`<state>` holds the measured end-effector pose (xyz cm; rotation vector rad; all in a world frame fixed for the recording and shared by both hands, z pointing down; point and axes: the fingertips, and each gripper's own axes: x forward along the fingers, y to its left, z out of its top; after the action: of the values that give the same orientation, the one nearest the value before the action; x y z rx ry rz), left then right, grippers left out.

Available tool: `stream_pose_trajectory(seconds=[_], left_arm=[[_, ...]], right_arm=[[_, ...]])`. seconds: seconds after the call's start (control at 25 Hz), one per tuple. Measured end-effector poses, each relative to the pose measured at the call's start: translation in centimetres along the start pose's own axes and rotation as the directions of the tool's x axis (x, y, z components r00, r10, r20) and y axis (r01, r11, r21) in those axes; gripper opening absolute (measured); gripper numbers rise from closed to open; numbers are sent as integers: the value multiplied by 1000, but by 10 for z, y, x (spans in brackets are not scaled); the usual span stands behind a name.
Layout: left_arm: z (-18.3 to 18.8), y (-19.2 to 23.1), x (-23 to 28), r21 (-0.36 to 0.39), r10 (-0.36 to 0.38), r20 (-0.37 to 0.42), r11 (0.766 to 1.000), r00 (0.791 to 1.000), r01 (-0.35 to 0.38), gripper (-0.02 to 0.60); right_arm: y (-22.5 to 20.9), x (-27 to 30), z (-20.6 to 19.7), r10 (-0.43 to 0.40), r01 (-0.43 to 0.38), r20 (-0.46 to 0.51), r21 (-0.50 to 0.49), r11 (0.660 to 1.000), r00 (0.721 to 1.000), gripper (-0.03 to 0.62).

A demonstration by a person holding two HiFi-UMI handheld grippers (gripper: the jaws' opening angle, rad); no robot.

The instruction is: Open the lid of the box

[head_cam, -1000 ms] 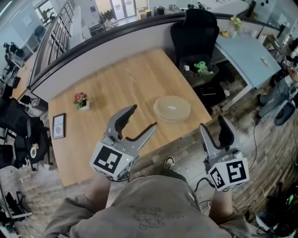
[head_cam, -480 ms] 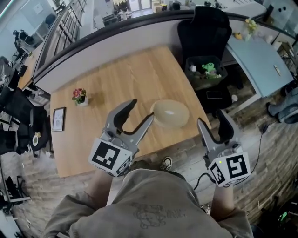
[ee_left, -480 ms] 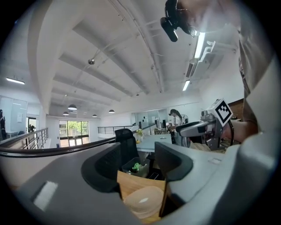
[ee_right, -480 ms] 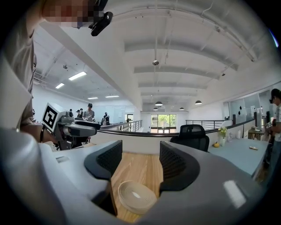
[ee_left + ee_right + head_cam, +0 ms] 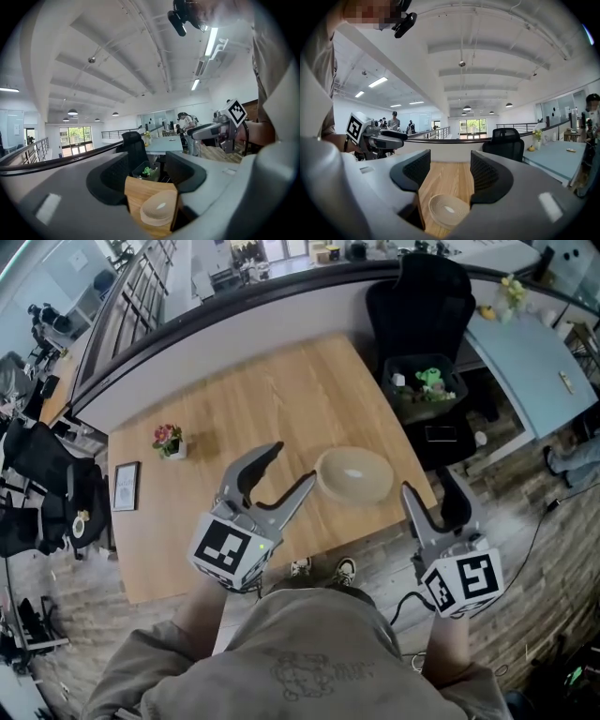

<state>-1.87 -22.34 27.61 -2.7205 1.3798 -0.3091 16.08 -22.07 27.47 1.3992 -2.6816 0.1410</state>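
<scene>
Left tool (image 5: 291,467) hovers over the wooden surface (image 5: 234,399), its jaws opening with nothing between them and its tips just left of the box (image 5: 354,474). That round, closed box sits near the surface's near right corner. Right tool (image 5: 429,489) hangs off the edge to the box's right, jaws apart and empty. Farther off are a flower pot (image 5: 167,441), a frame (image 5: 125,486) and a chair (image 5: 417,296).

On the table (image 5: 253,399), the framed picture (image 5: 125,487) at nine o'clock is too small for you to read. At four o'clock, the round box (image 5: 354,474) shows you no clear lid seam.
</scene>
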Motion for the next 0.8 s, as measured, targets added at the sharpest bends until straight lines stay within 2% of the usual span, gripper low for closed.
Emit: stream_pose_trajectory(seconds=[0.12, 0.2, 0.32, 0.4, 0.56, 0.68, 0.8], left_arm=[[-15, 7, 5, 18, -4, -69, 1000, 998, 5, 264], [-26, 10, 10, 37, -19, -82, 999, 996, 22, 265], [-44, 15, 20, 107, -73, -88, 991, 993, 83, 268], [-58, 19, 27, 155, -109, -110, 980, 988, 126, 285], [-84, 26, 38, 264, -179, -133, 942, 975, 208, 285], [-116, 27, 49, 228, -251, -165, 931, 954, 284, 287], [-152, 33, 65, 165, -274, -227, 935, 935, 314, 290]], right_arm=[[4, 11, -5, 11, -11, -4, 6, 1000, 1000, 253], [7, 17, -12, 21, -21, -11, 22, 1000, 1000, 253], [10, 27, -27, 30, -29, -41, 31, 999, 999, 253], [12, 35, -37, 39, -37, -65, 36, 999, 997, 253], [17, 52, -57, 60, -56, -118, 42, 998, 991, 253], [24, 70, -75, 71, -66, -157, 36, 997, 985, 253], [30, 89, -92, 75, -75, -210, 6, 997, 975, 253]])
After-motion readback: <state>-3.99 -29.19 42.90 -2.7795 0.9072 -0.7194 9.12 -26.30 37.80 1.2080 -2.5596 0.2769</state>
